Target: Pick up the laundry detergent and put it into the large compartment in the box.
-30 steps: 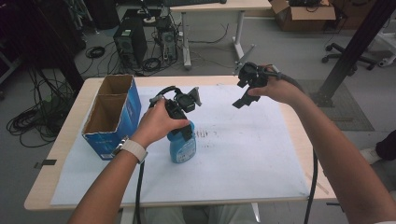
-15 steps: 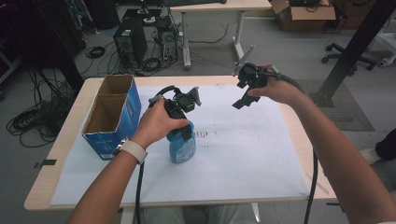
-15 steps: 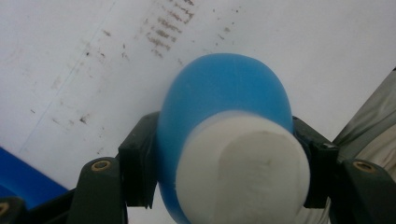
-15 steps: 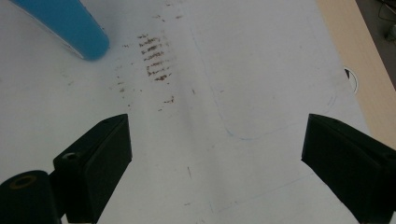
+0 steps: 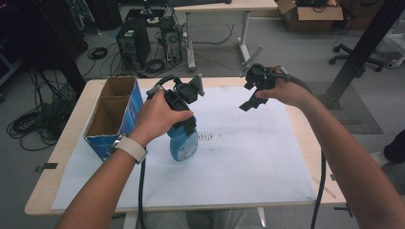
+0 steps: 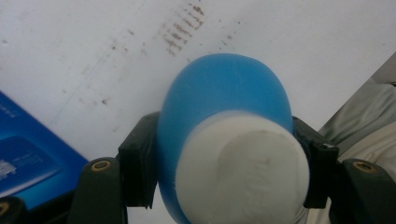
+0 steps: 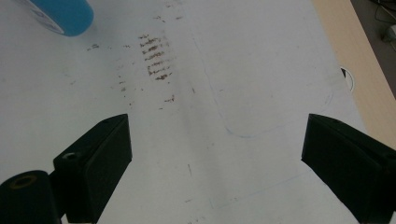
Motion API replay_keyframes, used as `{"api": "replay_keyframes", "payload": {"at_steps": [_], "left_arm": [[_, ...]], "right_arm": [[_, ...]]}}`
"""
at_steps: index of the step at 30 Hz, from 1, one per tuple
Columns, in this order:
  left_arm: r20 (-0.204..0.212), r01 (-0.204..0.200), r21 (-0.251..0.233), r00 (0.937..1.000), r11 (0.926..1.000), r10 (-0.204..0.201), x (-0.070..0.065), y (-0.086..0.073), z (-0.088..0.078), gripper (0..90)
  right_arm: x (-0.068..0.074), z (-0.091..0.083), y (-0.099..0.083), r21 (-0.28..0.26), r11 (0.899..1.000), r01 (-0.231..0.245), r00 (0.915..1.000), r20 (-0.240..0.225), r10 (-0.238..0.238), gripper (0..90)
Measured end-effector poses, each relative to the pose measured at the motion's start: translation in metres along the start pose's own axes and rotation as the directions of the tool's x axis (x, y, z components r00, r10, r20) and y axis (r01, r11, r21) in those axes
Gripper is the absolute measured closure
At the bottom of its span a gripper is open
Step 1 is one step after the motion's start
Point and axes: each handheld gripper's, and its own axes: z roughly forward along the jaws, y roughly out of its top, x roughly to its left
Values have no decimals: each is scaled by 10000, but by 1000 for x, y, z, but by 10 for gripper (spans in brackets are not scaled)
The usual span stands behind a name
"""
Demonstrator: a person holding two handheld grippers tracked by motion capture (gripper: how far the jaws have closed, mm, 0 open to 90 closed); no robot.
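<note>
Over the mat (image 5: 248, 167): left gripper (image 5: 184, 125) clamps the blue bottle (image 5: 182, 143), lifting; right gripper (image 5: 251, 98) spread, idle. Next, likely carry to box (image 5: 135, 107).

— What have you got in your left gripper (image 5: 185, 125)?

— Your jaws are clamped on the neck of a blue bottle (image 5: 183, 143), just left of the frame's centre. The bottle hangs upright below your hand, over the white sheet (image 5: 248, 162) that covers the table (image 5: 71, 133).

— And to its left?

— A blue cardboard box (image 5: 114, 119), open on top, with two compartments, sits at the sheet's left edge, close beside your left hand (image 5: 155, 117).

— Your other hand?

— Your right gripper (image 5: 250, 98) hangs above the sheet in the upper right of the frame, jaws pointing down and to the left, well apart from the bottle. Its cable (image 5: 321, 181) trails down along your forearm.
</note>
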Motion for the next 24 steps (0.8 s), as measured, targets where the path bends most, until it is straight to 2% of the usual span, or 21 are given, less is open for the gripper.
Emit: {"api": "replay_keyframes", "payload": {"at_steps": [5, 13, 17, 22, 24], "left_arm": [[-271, 122, 39, 9996, 9999, -121, -1, 0, -22, 373], [-271, 600, -120, 9978, 9981, -603, 3, -1, -38, 373], [-406, 723, -153, 9965, 9973, -729, 3, 0, -46, 373], [-341, 920, -241, 9951, 9955, -928, 6, 2, -61, 373], [-375, 976, -284, 9944, 9948, -986, 7, 2, -66, 373]], "right_arm": [[-1, 0, 0, -82, 10000, 9, 10000, -5, -9, 84], [1, -4, 1, -173, 9998, 101, 9999, 52, -100, 87], [1, -2, 1, -87, 9999, 90, 10000, 5, -90, 86], [1, -4, 1, -226, 9997, 92, 10000, 7, -92, 87], [0, -2, 0, -114, 9999, 101, 9999, 5, -101, 85]]}}
